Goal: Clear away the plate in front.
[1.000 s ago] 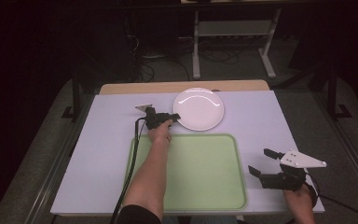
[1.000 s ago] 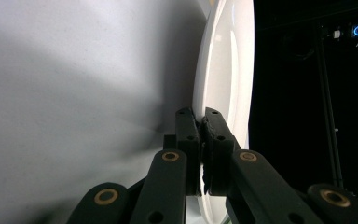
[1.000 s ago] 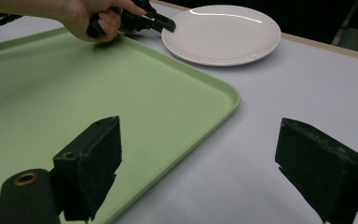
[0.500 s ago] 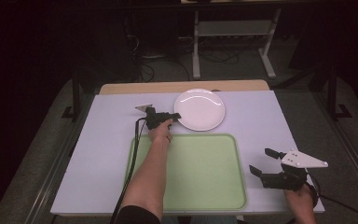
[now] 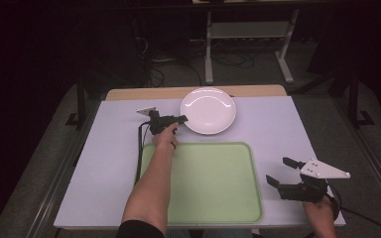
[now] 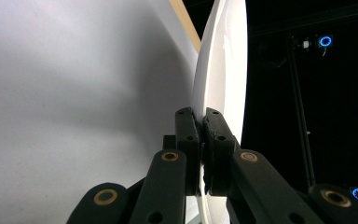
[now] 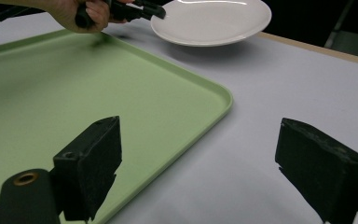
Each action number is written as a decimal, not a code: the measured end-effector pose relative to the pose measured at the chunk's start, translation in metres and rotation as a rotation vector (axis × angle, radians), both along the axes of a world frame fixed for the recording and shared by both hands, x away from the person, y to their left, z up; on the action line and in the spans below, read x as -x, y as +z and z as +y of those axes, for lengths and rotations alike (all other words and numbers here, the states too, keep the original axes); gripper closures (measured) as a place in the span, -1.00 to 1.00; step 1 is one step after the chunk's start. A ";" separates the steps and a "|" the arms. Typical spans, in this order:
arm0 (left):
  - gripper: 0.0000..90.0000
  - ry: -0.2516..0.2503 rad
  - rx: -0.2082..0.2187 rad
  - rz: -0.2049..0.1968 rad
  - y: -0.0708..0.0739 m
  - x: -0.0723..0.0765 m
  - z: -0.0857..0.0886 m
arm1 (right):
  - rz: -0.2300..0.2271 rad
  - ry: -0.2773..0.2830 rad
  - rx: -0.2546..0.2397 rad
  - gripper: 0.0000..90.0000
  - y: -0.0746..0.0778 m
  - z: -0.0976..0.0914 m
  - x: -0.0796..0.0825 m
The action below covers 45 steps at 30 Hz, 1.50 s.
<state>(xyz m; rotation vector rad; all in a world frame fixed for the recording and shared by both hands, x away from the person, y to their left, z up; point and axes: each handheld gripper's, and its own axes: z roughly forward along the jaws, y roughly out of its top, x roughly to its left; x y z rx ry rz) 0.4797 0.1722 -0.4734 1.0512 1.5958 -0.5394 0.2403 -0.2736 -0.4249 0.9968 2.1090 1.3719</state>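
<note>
Dark room behind, metal stand legs and cables on the floor at 12 o'clock. White table with a wooden strip along its far edge. Green tray lies flat on the table toward 6 o'clock, nothing on it. White plate sits at 12 o'clock of the tray, near the far edge, just off the tray's rim.

Left hand-held gripper reaches in from the plate's 9 o'clock side; jaws clamped together on the plate's rim, one pad above and one below, as the left gripper view shows with the plate edge-on between them. In the right gripper view the plate looks slightly raised at the gripped side, shadow under it; can't tell if it is fully off the table.

Right hand-held gripper hovers at 3 o'clock of the tray, over bare table near the front right corner; jaws wide apart, nothing between them. Tray corner lies just beyond its left jaw.

No brands, labels or readable writing on anything.
</note>
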 end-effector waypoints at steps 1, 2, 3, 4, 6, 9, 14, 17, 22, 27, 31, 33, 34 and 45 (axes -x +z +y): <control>0.93 -0.003 -0.001 -0.004 0.001 0.000 0.002 | 0.000 0.000 0.000 -0.70 0.000 0.000 0.000; 0.93 -0.003 -0.003 -0.009 0.003 0.000 0.004 | 0.000 -0.002 -0.001 -0.70 0.000 0.000 0.000; 0.93 -0.005 -0.001 -0.013 0.004 0.001 0.006 | 0.000 -0.002 -0.001 -0.70 0.000 0.000 0.000; 0.93 -0.010 0.003 -0.021 0.008 0.001 0.010 | 0.000 -0.006 -0.002 -0.70 0.000 -0.001 0.000; 0.93 -0.015 0.006 -0.025 0.010 0.001 0.014 | -0.002 -0.010 -0.003 -0.70 0.000 -0.002 0.000; 0.93 -0.016 0.009 -0.031 0.012 0.002 0.018 | -0.002 -0.013 -0.003 -0.70 0.000 -0.002 0.000; 0.93 -0.040 -0.010 -0.041 0.019 0.008 0.033 | -0.001 -0.015 -0.003 -0.70 0.000 -0.003 0.000; 0.94 -0.047 -0.005 -0.043 0.021 0.011 0.042 | -0.003 -0.028 -0.010 -0.70 0.000 -0.005 -0.001; 0.95 -0.049 -0.001 -0.044 0.022 0.015 0.054 | -0.001 -0.035 -0.010 -0.70 -0.001 -0.006 -0.001; 0.95 -0.056 -0.015 -0.044 0.022 0.022 0.066 | 0.003 -0.042 -0.009 -0.70 -0.002 -0.006 -0.002; 0.95 -0.066 -0.015 -0.044 0.021 0.029 0.075 | 0.008 -0.047 -0.007 -0.70 -0.002 -0.006 -0.002; 0.95 -0.076 -0.026 -0.047 0.021 0.033 0.080 | 0.008 -0.048 -0.006 -0.70 -0.002 -0.006 -0.002; 0.95 -0.078 -0.030 -0.046 0.021 0.035 0.083 | 0.008 -0.048 -0.006 -0.70 -0.002 -0.006 -0.002; 0.95 -0.115 -0.051 -0.045 0.022 0.053 0.094 | 0.009 -0.054 -0.006 -0.70 -0.003 -0.004 -0.003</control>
